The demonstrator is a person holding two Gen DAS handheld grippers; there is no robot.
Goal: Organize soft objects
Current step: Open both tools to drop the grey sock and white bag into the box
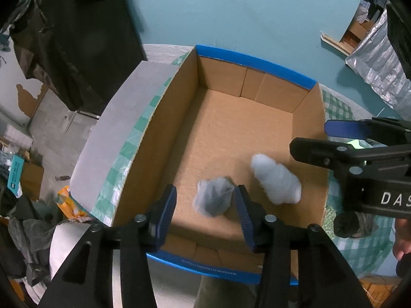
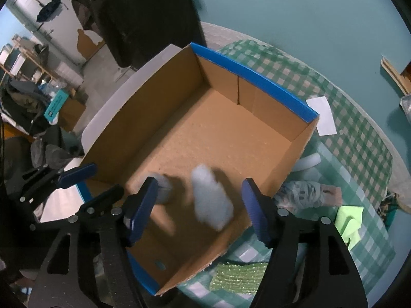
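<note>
Both hand-held grippers point steeply down over the open cardboard box [image 1: 246, 138] on the checked worktop [image 2: 354, 138]. Left hand-held gripper [image 1: 205, 213]: jaws spread, nothing pinched; grey soft tuft [image 1: 214, 197] lies on the box floor between and below the pads. Right hand-held gripper [image 2: 200, 210]: jaws spread wide, empty; white soft tuft [image 2: 212, 200] blurred beneath it, inside the box, near the right wall, just beside the grey one.

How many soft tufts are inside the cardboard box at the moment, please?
2. A grey tuft lies near the box's front wall, and a white tuft lies just to its right. Nothing else shows on the box floor.
</note>
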